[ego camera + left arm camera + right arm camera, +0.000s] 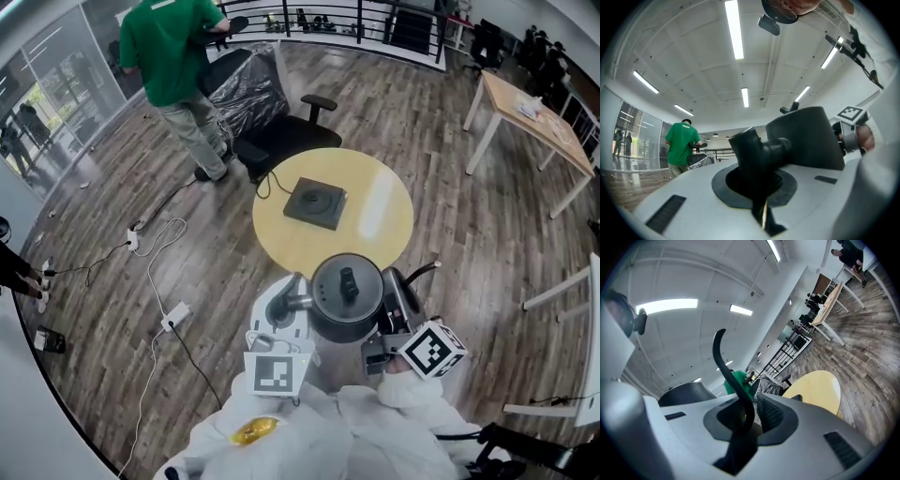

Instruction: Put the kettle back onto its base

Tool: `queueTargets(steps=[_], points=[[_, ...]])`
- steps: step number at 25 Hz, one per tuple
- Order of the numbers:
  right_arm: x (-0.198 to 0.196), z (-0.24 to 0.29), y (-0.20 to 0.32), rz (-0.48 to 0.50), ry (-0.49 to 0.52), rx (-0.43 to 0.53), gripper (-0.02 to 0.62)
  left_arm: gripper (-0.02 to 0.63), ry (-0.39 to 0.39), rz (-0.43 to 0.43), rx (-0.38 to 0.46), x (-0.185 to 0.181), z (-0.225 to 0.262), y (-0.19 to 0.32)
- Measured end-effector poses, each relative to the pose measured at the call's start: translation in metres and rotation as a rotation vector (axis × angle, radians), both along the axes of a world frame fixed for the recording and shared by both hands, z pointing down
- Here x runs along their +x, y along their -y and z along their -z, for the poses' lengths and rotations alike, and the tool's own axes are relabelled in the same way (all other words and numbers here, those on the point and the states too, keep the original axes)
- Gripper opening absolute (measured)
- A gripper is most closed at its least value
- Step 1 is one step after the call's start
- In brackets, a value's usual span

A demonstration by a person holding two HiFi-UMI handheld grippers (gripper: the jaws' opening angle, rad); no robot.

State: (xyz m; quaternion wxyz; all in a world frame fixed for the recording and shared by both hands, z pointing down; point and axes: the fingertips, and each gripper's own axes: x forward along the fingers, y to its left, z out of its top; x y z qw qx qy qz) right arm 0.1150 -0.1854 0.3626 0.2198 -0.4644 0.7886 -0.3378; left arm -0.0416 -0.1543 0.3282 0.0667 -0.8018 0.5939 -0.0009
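Evidently carrying kettle (345, 298) two-handed for steadiness: clamped at spout (302, 302) by left tool (754, 164), at handle (726, 366) by right tool (743, 416); base (315, 202) ahead.

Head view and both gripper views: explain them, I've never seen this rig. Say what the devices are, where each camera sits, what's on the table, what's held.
No robot: a person holds a two-jaw gripper in each hand. The head view looks down from the person's head; each gripper view looks along that gripper's jaws. On the round yellow table sits the dark kettle base. The kettle is held above the table's near edge: the right gripper clamps its thin handle, and the left gripper, jaws together, rests against the spout.
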Motion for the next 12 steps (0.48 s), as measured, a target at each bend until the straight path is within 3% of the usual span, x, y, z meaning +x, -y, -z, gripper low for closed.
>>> queueTargets(steps=[12], points=[[-0.062, 0.012, 0.163, -0.05, 0.008, 0.006, 0.064, 0.0, 0.014, -0.057, 0.008, -0.063, 0.013, 0.172]])
